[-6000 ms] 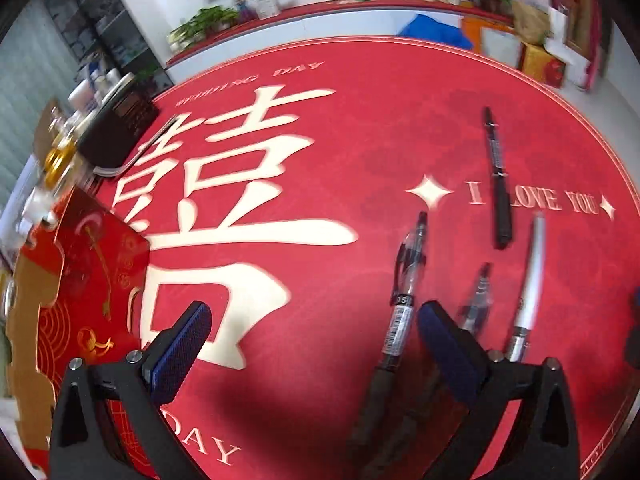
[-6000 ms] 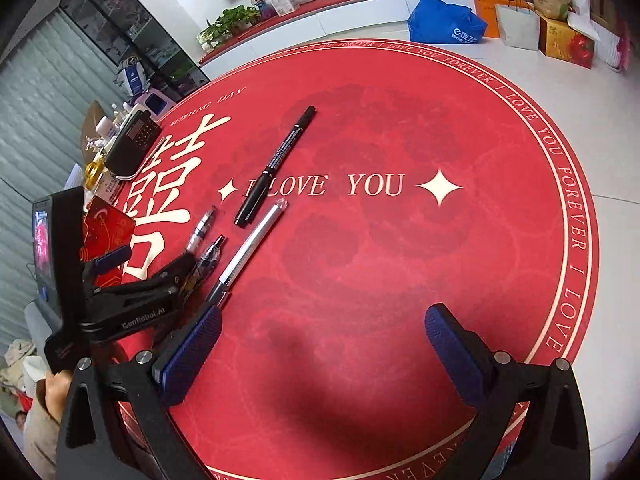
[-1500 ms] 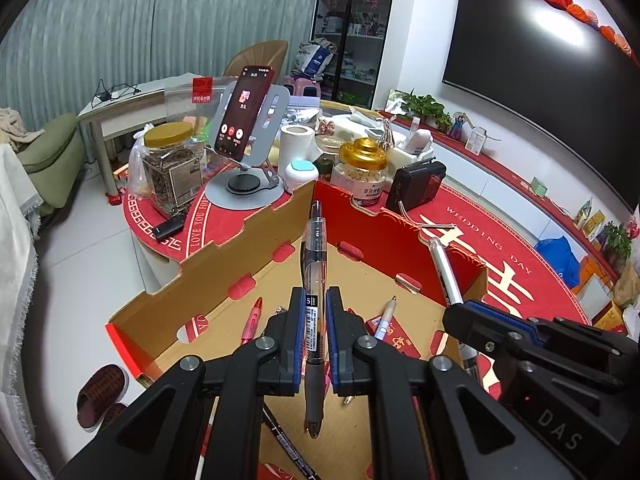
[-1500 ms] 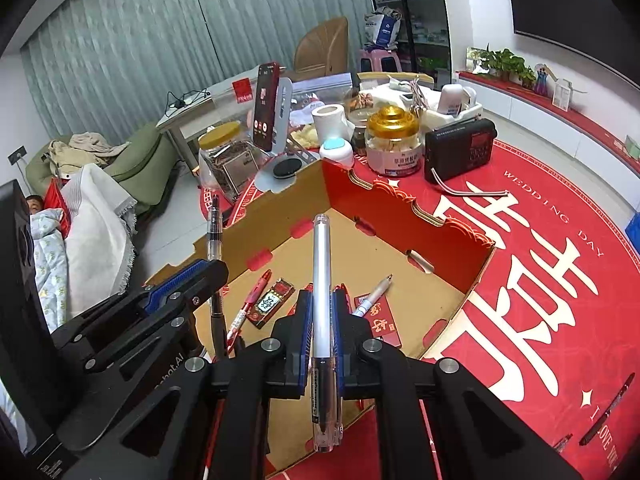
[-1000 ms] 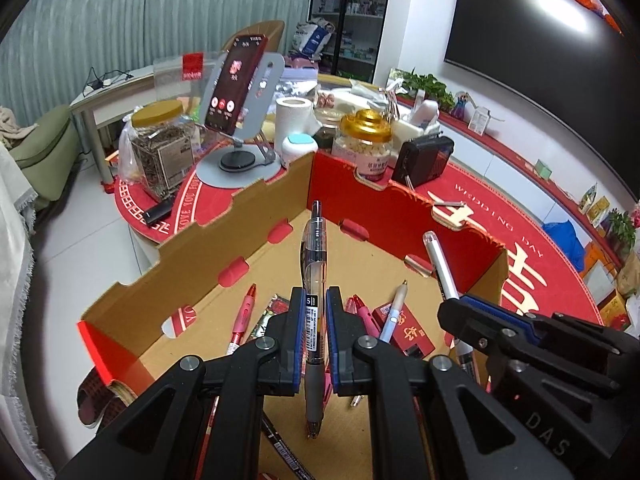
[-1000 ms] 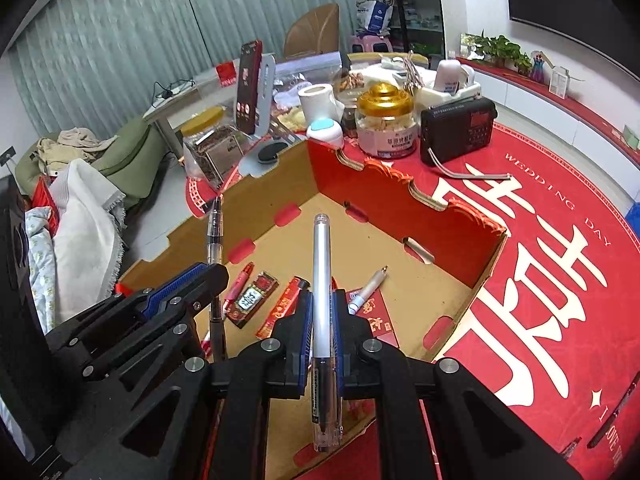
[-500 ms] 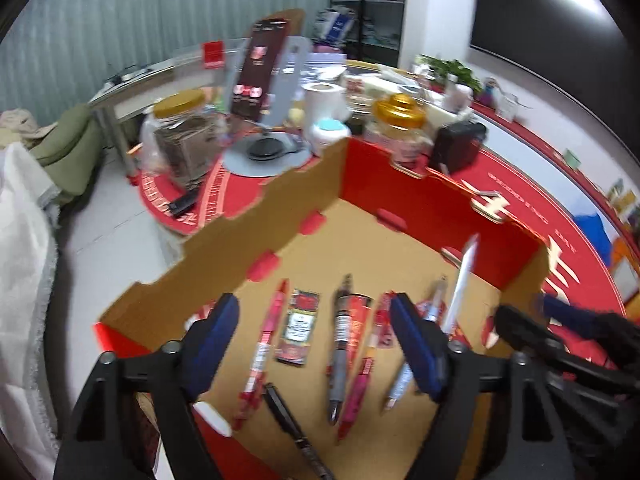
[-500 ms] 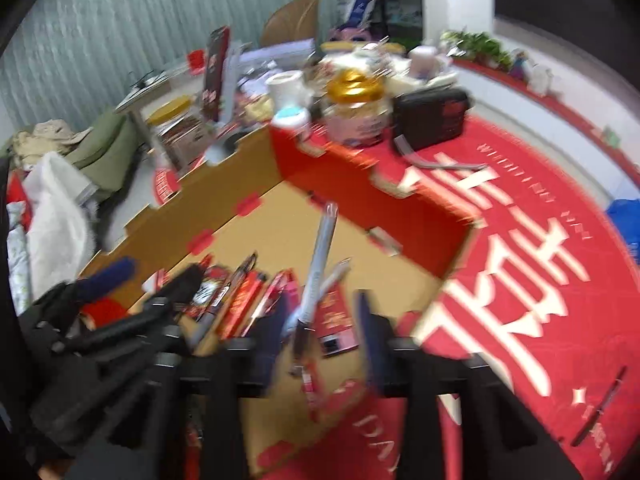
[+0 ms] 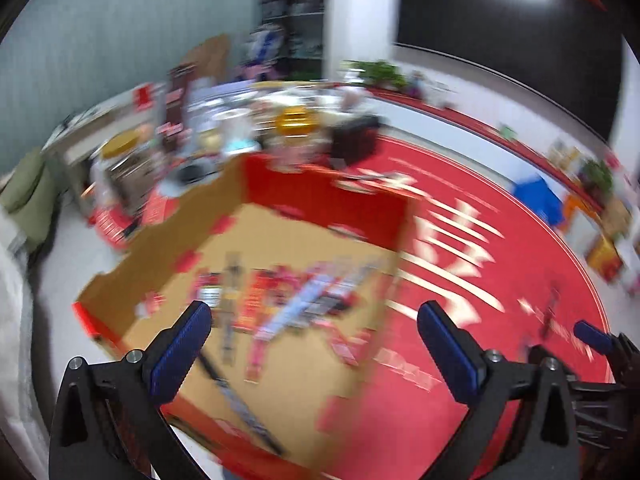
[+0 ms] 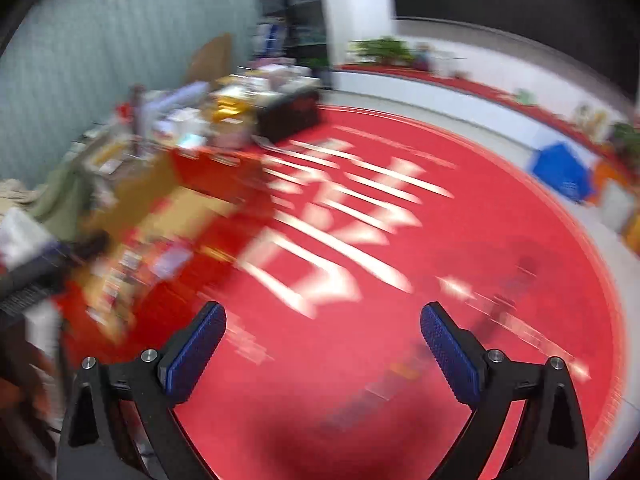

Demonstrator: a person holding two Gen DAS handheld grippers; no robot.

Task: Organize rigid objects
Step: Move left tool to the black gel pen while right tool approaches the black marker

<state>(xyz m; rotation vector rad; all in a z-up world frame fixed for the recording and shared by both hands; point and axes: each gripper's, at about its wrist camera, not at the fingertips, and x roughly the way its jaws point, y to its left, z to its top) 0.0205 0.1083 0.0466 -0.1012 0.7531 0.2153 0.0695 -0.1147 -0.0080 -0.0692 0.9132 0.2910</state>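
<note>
Both views are motion-blurred. My left gripper (image 9: 314, 344) is open and empty, above the near right part of the red-and-brown cardboard box (image 9: 160, 236). Several pens (image 9: 280, 304) and small packets lie on the box floor. My right gripper (image 10: 322, 344) is open and empty over the round red mat (image 10: 460, 240), with the box (image 10: 160, 184) to its left. A dark pen (image 9: 550, 312) lies on the mat at the right; it also shows as a dark streak in the right wrist view (image 10: 516, 280). The right gripper's blue tip (image 9: 592, 334) shows at the left wrist view's right edge.
Behind the box stand a gold-lidded jar (image 9: 296, 120), a black radio (image 9: 356, 140), a phone on a stand and other clutter. A blue bag (image 10: 560, 172) and boxes sit on the floor beyond the mat. The mat's edge runs along the right.
Both grippers opened and dropped their pens into the box half a second ago. Since then both have swung to the right, away from the box and towards the mat.
</note>
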